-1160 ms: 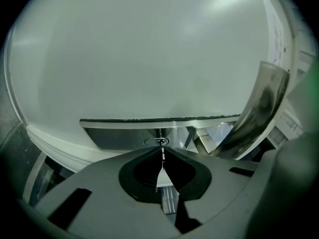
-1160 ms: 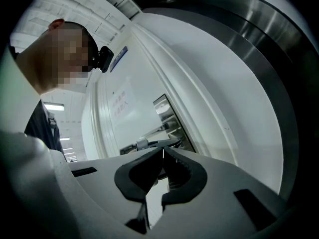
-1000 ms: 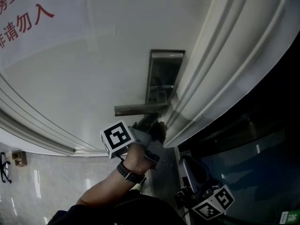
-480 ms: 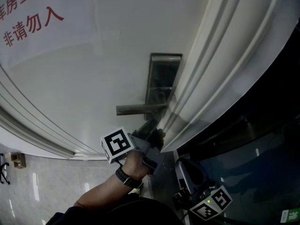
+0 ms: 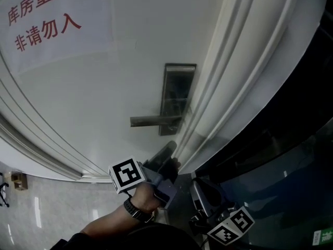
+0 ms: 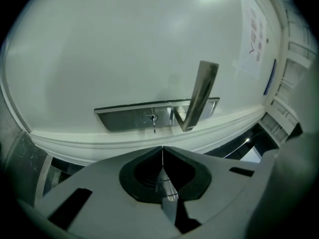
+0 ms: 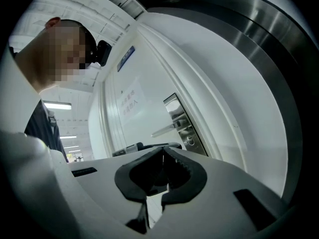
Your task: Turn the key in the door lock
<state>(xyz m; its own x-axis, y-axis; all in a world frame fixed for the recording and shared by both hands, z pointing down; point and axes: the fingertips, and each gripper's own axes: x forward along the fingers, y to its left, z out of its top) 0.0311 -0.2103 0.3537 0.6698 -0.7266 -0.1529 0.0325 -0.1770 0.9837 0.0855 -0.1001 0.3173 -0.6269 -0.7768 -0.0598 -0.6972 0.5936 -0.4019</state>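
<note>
Left gripper [image 6: 162,151]: jaws pressed together along their full length, nothing between them. It is aimed at the lock plate [image 6: 154,114] but stands clear of it, with open space between the jaw tips and the door [image 5: 119,77].

Key [image 6: 152,119]: seated in the cylinder on the lock plate, just beside the root of the lever handle [image 6: 200,94]. Neither gripper is touching it (its turned position cannot be read at this size).

Right gripper [image 7: 162,154]: jaws shut on each other and empty. In the head view it sits low at the person's right, beside the dark door edge and well apart from the lock.

The head view shows the left gripper below the lock plate, near the white moulded door frame [image 5: 229,82]. The person's left hand [image 5: 147,194], with a watch at the wrist, grips its handle. A paper notice with red characters [image 5: 44,14] is fixed to the door's upper left.
</note>
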